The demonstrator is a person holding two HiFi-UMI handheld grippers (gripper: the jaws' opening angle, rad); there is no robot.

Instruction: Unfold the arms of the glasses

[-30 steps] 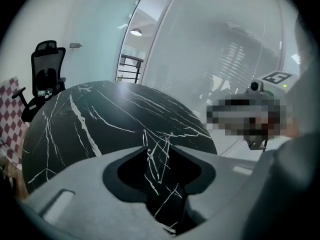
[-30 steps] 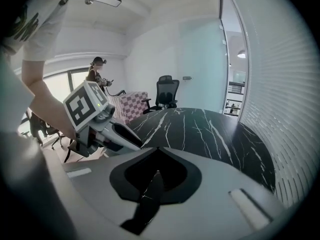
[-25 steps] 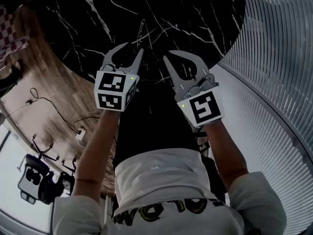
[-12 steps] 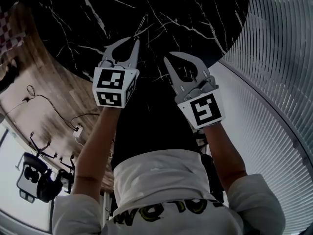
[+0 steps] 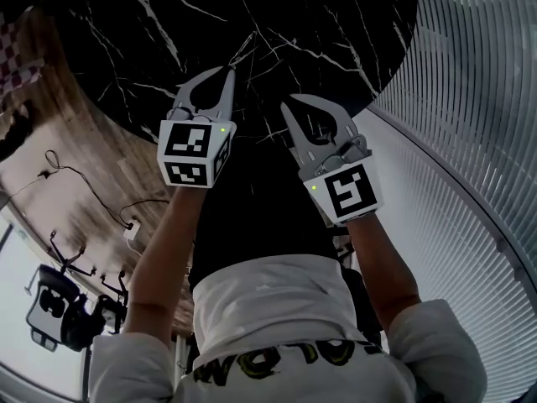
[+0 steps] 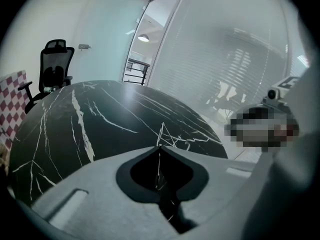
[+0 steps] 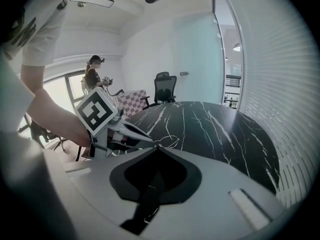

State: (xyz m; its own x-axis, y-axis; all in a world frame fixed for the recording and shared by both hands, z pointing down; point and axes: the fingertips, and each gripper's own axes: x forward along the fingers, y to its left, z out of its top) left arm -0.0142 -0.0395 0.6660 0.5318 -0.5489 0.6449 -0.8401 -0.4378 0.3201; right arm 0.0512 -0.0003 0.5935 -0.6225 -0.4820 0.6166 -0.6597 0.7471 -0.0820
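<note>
Black marble desk (image 5: 336,7) carries the thin wire glasses (image 6: 164,136) near its near edge, long axis apparently running away from the person, their near end nipped by the clenched left hand-held gripper (image 6: 160,147); the right hand-held gripper (image 7: 157,145), clenched empty, waits just beside.

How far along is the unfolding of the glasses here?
Done: nothing visible; the thin-wire glasses lie on the black table, arms too fine to read. In hand: the left gripper is shut at the frame, grip unconfirmed; the right gripper is shut, empty, beside it. Remaining: unfolding both arms.
</note>
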